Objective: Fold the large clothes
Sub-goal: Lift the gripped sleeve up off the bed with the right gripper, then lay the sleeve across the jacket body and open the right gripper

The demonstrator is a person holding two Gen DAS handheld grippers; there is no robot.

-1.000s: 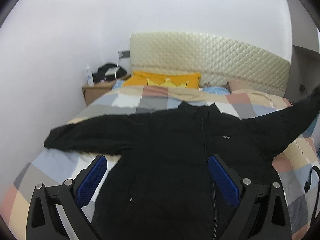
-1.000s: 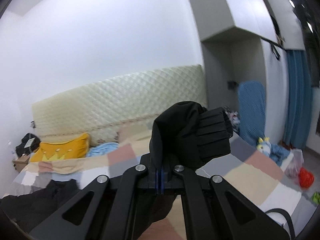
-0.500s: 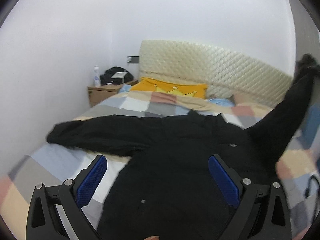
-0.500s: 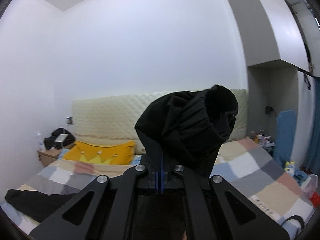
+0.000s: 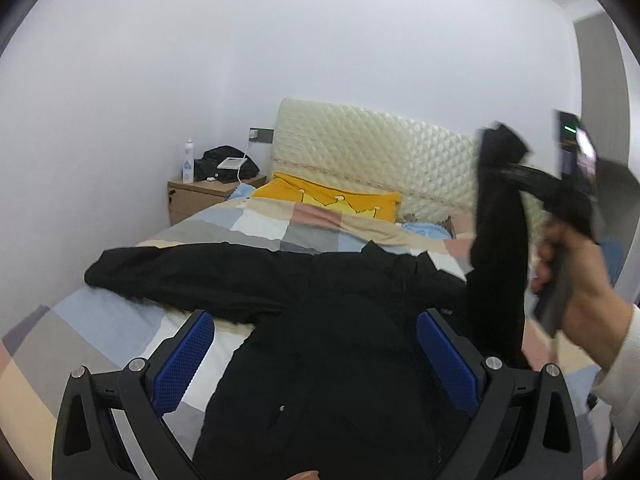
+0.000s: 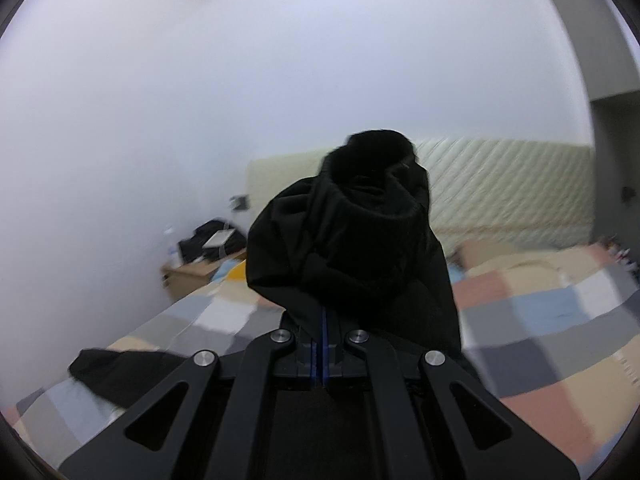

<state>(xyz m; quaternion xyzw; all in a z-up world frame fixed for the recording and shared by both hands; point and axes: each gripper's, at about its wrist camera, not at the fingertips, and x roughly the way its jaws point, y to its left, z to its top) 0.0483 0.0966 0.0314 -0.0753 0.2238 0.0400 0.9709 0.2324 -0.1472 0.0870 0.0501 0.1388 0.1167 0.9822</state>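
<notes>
A large black jacket [image 5: 320, 344] lies front-up on the checked bed, its left sleeve [image 5: 168, 276] stretched out flat to the left. My left gripper [image 5: 316, 360] is open and empty, hovering above the jacket's body. My right gripper [image 6: 323, 328] is shut on the cuff of the right sleeve [image 6: 360, 236] and holds it high in the air. In the left wrist view that sleeve [image 5: 496, 248] hangs almost upright at the right, with the right gripper [image 5: 516, 168] at its top. The jacket's left sleeve also shows in the right wrist view [image 6: 120, 372].
The bed has a checked quilt [image 5: 260, 228], a yellow pillow [image 5: 332, 200] and a quilted cream headboard [image 5: 368, 148]. A wooden nightstand [image 5: 200, 196] with a bottle and a black bag stands at the back left, against the white wall.
My right gripper has lifted the right sleeve off the bed and swung it up and to the left, over the jacket. The left gripper has stayed open above the jacket.
</notes>
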